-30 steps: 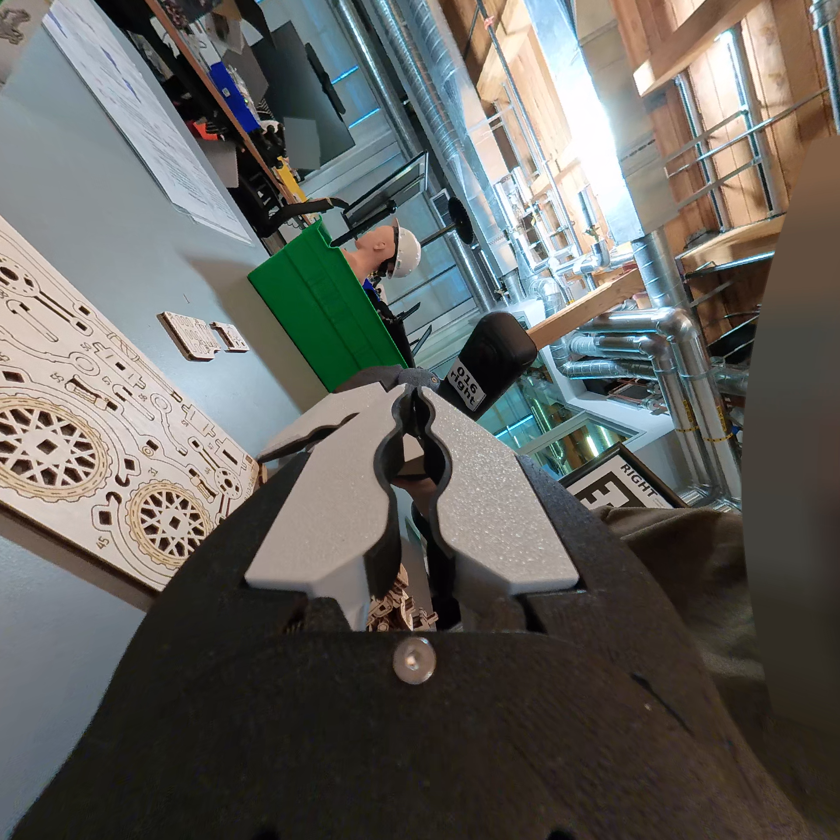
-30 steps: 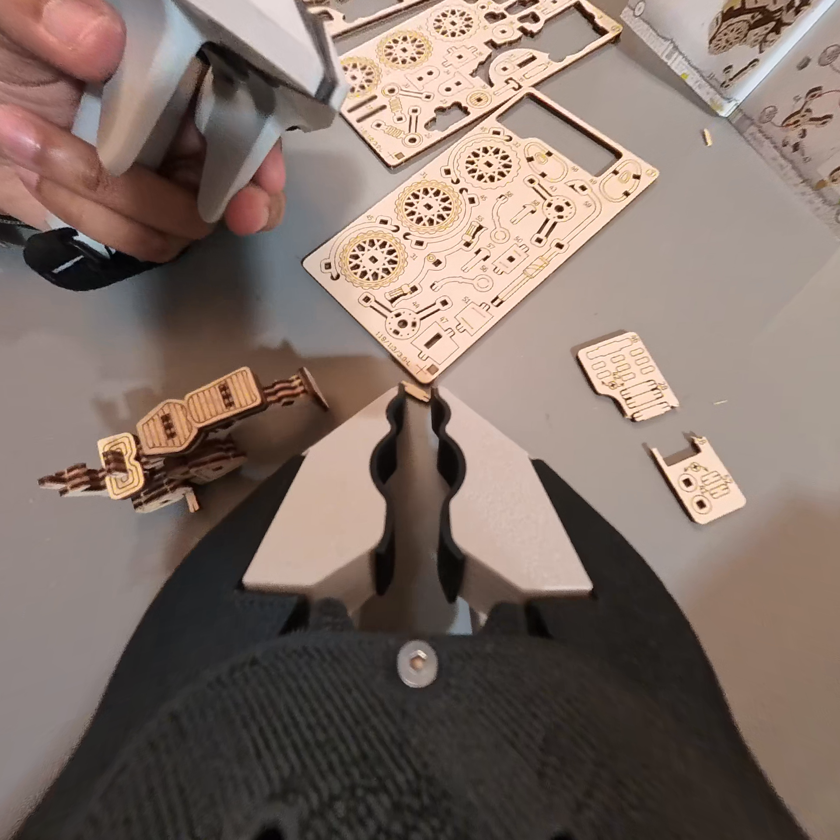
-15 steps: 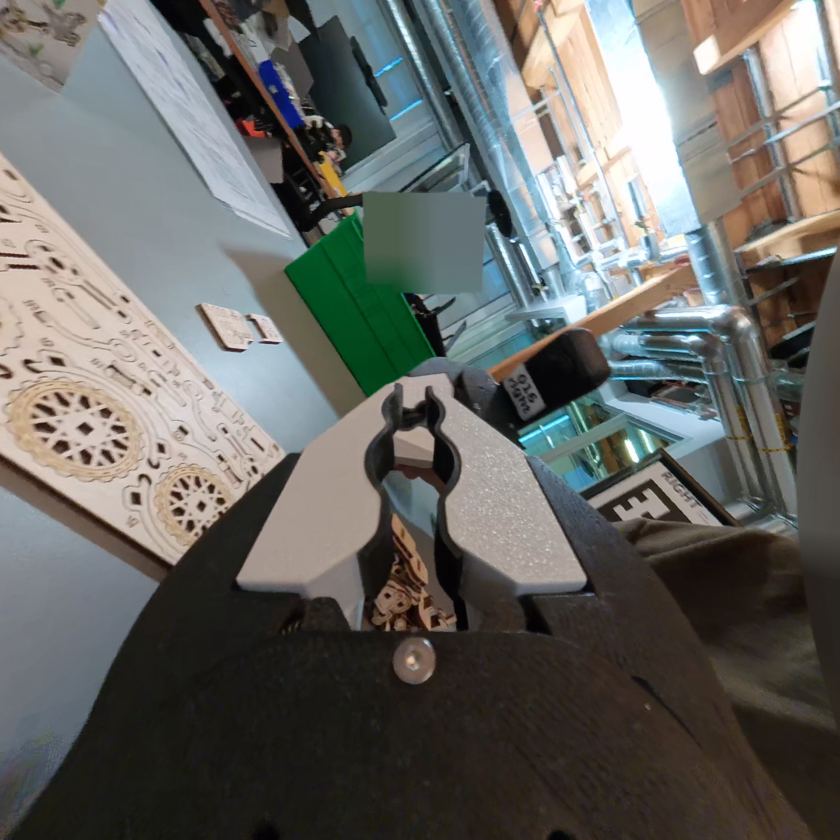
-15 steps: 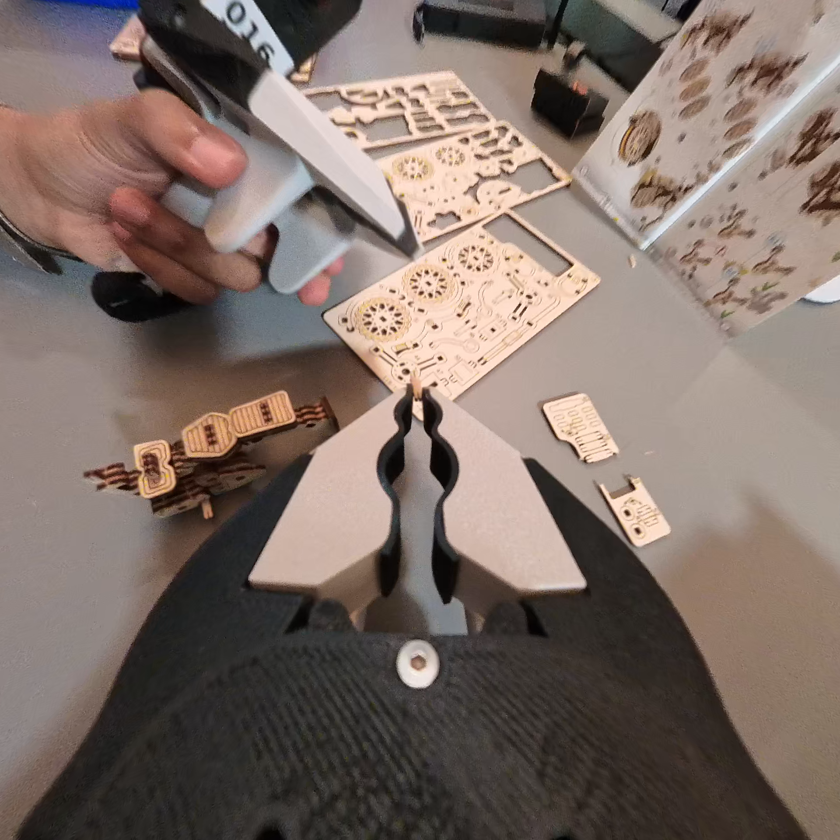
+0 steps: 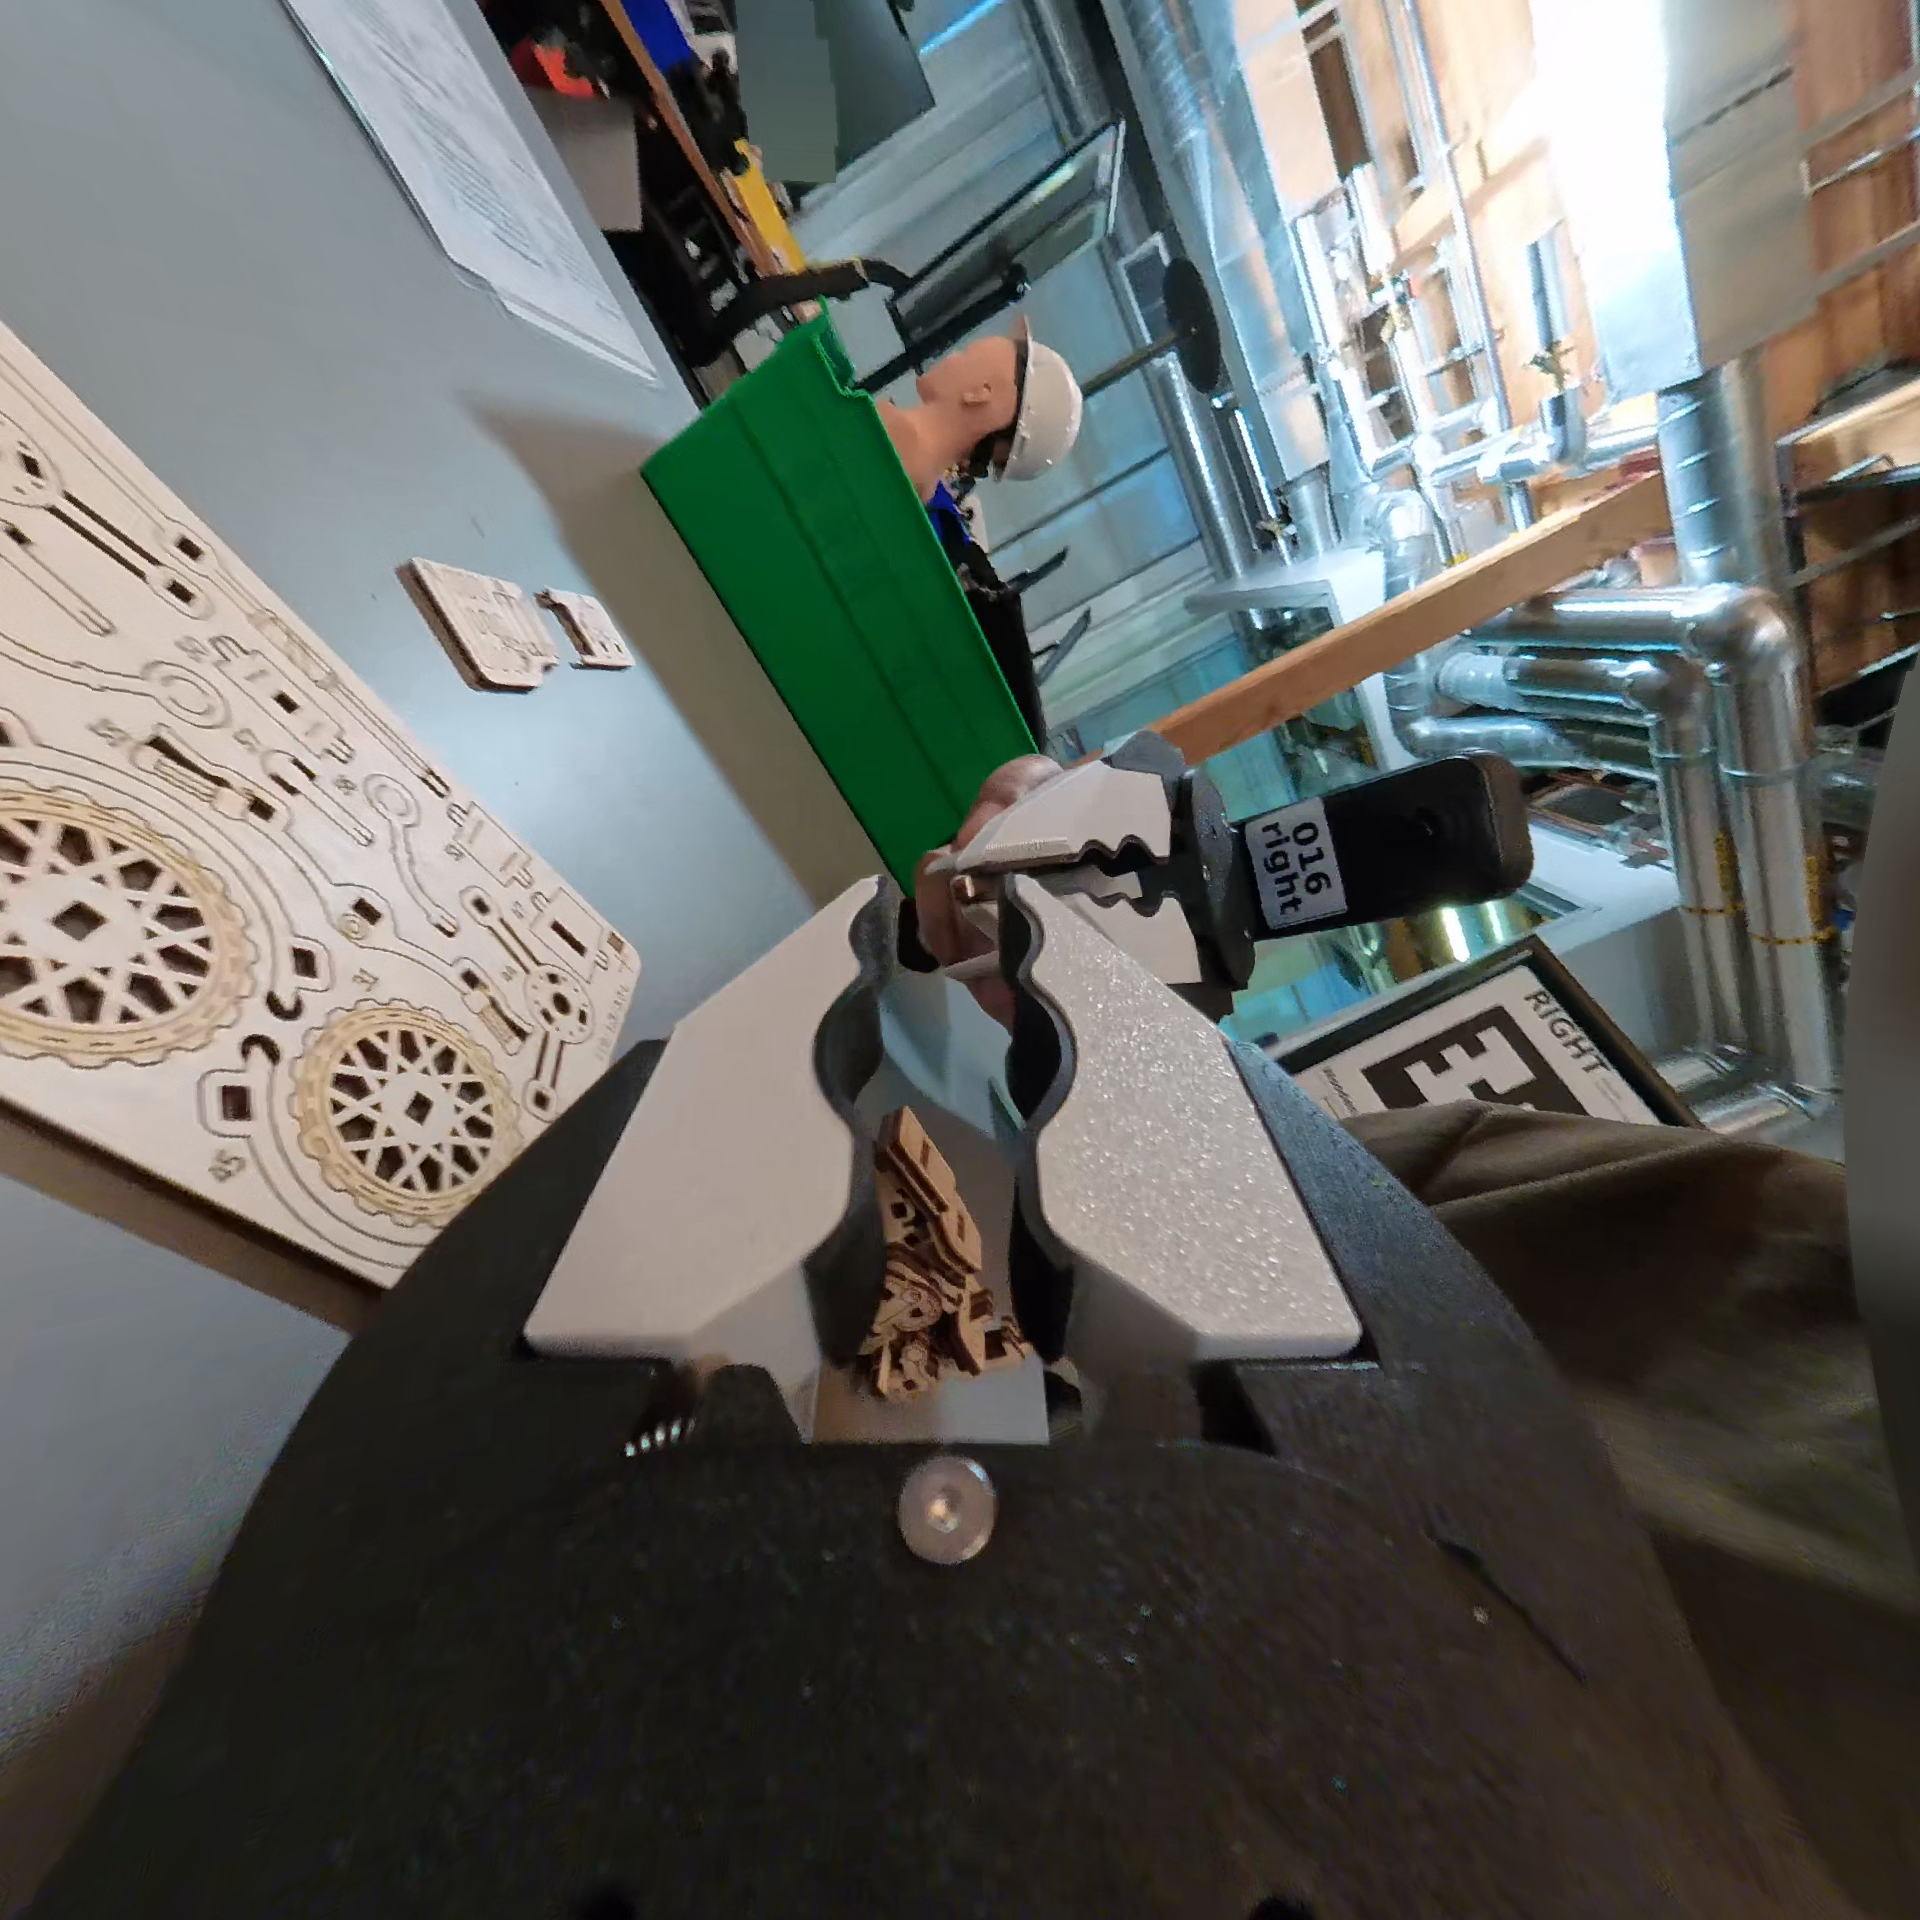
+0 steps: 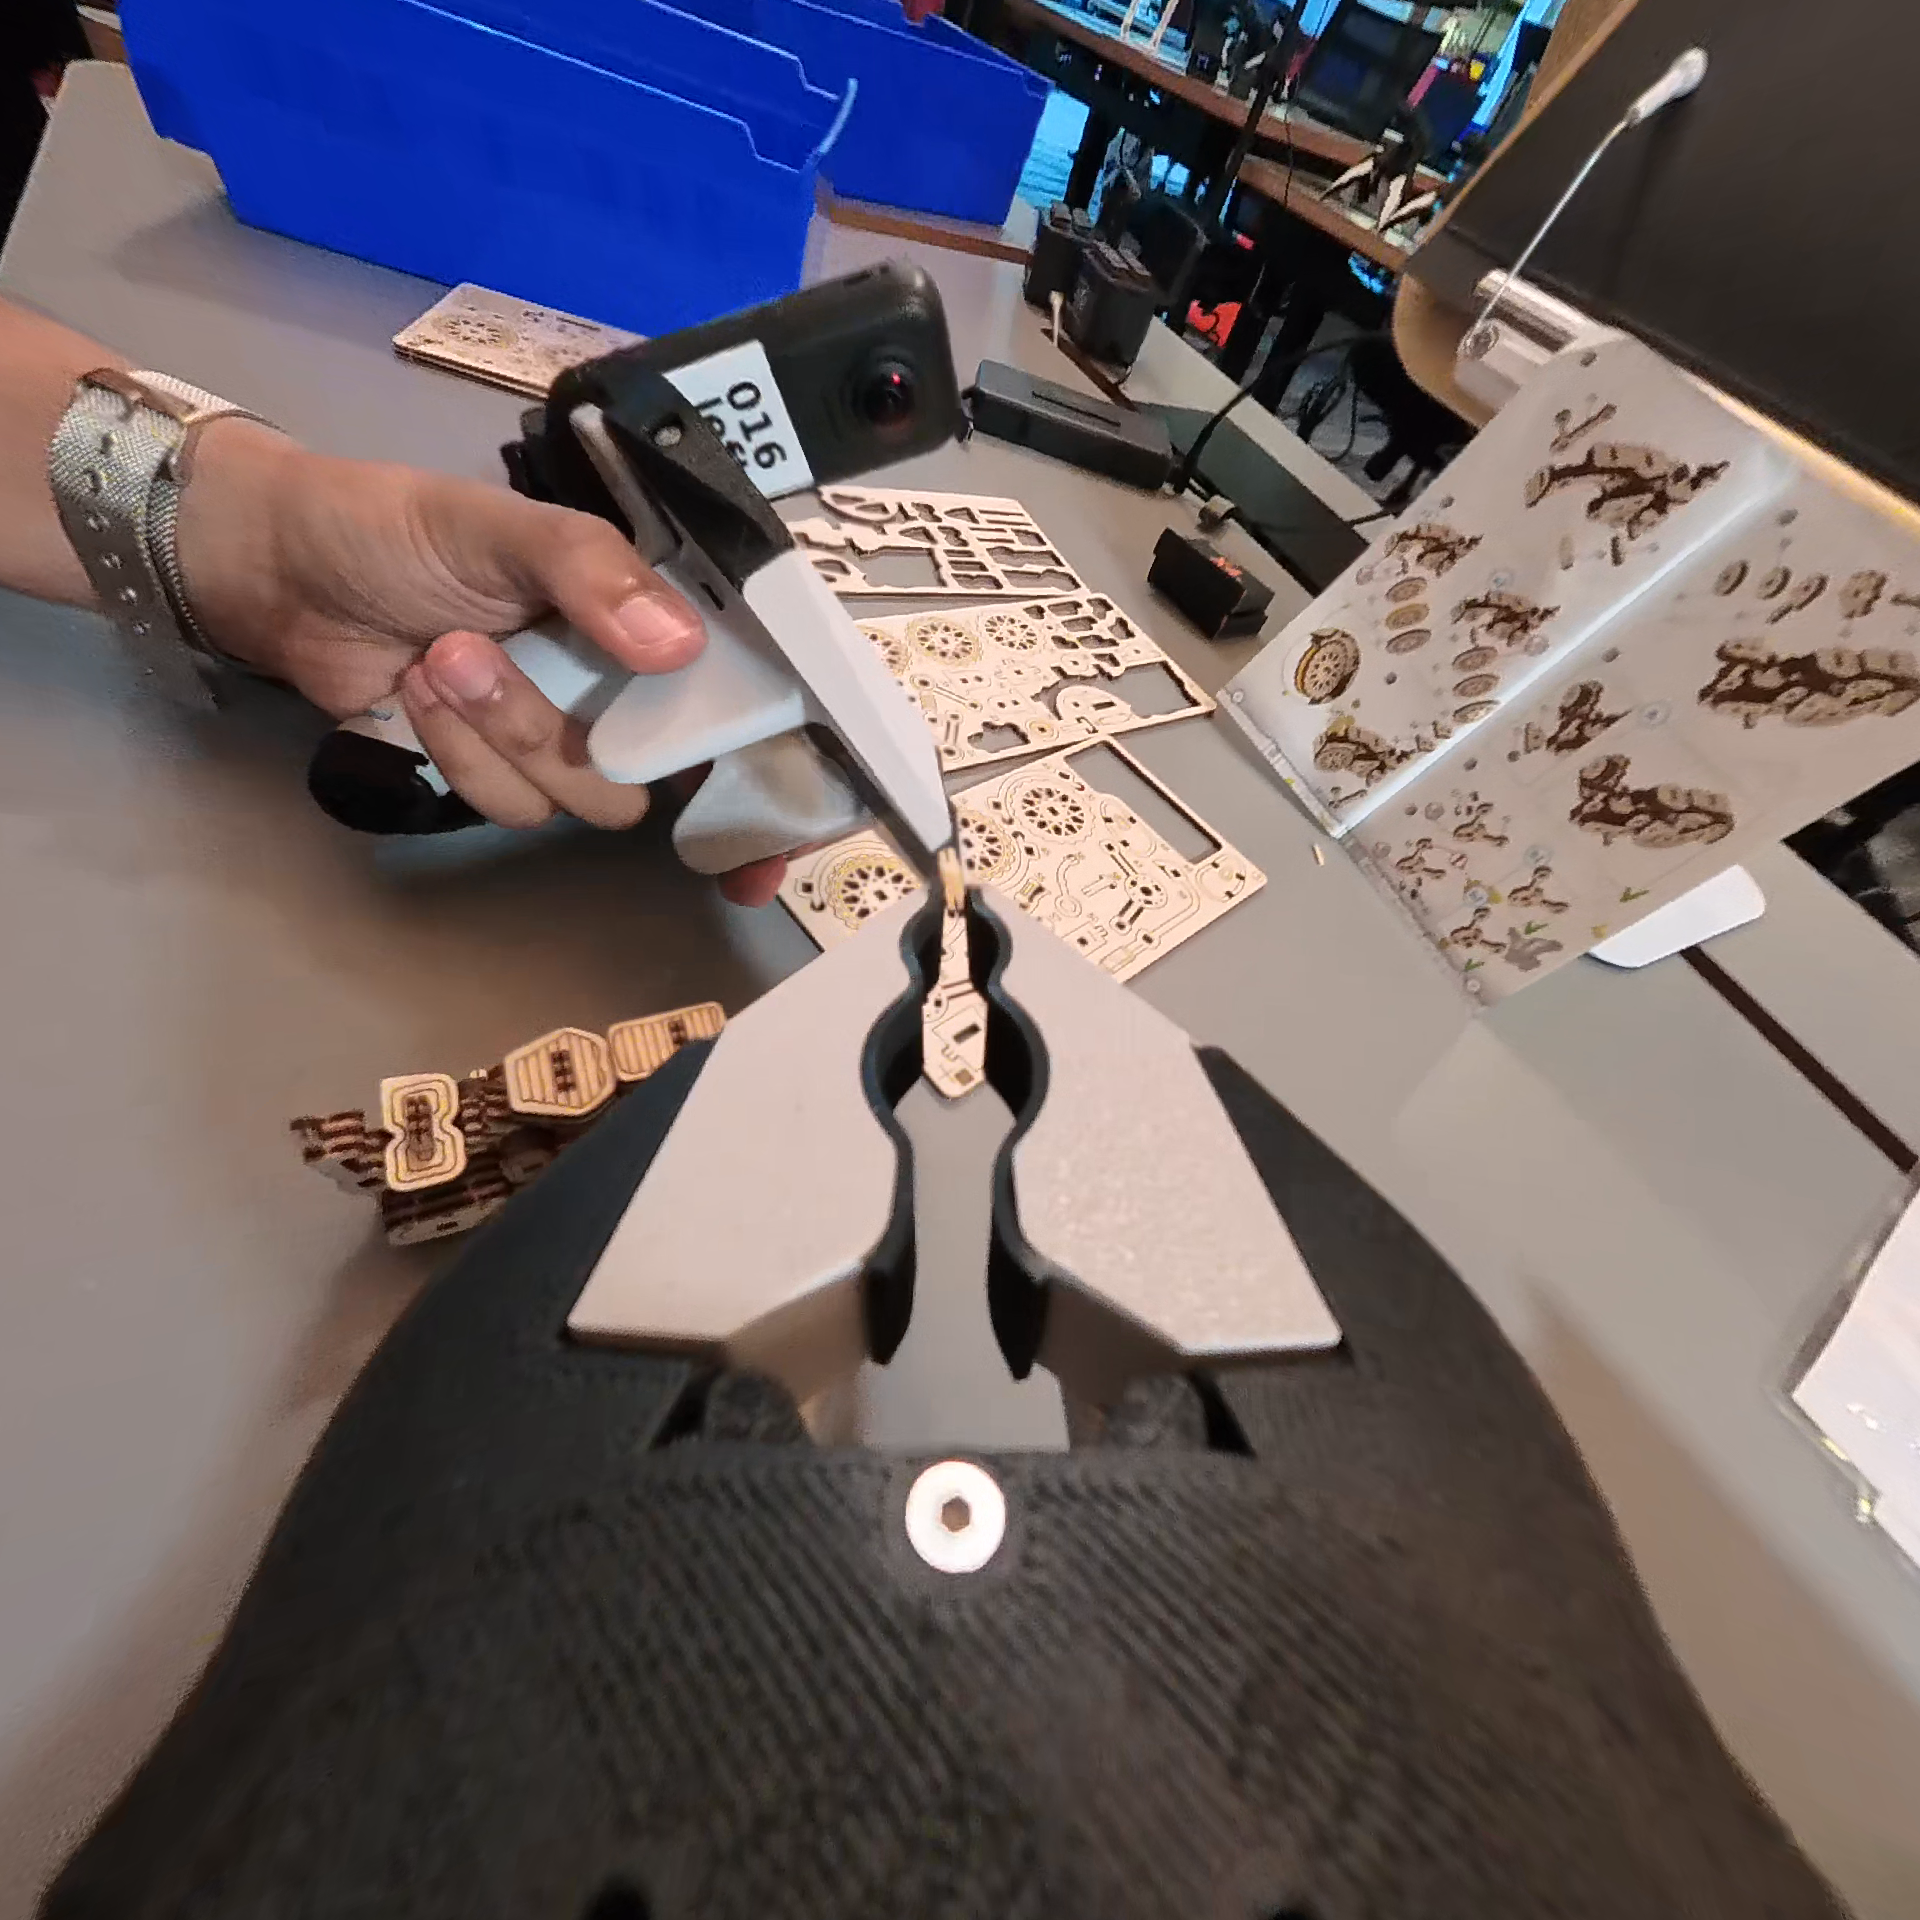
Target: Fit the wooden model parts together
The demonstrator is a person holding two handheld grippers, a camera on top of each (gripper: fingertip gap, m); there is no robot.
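Two grippers meet tip to tip above grey table (image 6: 208, 935)
Right gripper (image 6: 953, 920) pinches small wooden peg (image 6: 950, 871); left gripper (image 5: 945, 914) spread. Partly built model (image 6: 499, 1101) lies at 9 o'clock. Blue bins (image 6: 499, 156) at 11 o'clock, contents hidden

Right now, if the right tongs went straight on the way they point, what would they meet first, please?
Probably the left tongs, whose tips sit right at the far end of the wooden part the right tongs grip.

right gripper (image 6: 954, 914) pinches a small wooden piece (image 6: 954, 1023); left gripper (image 6: 940, 844) tips touch the piece's top; wooden model (image 6: 488, 1112) lies left of it.
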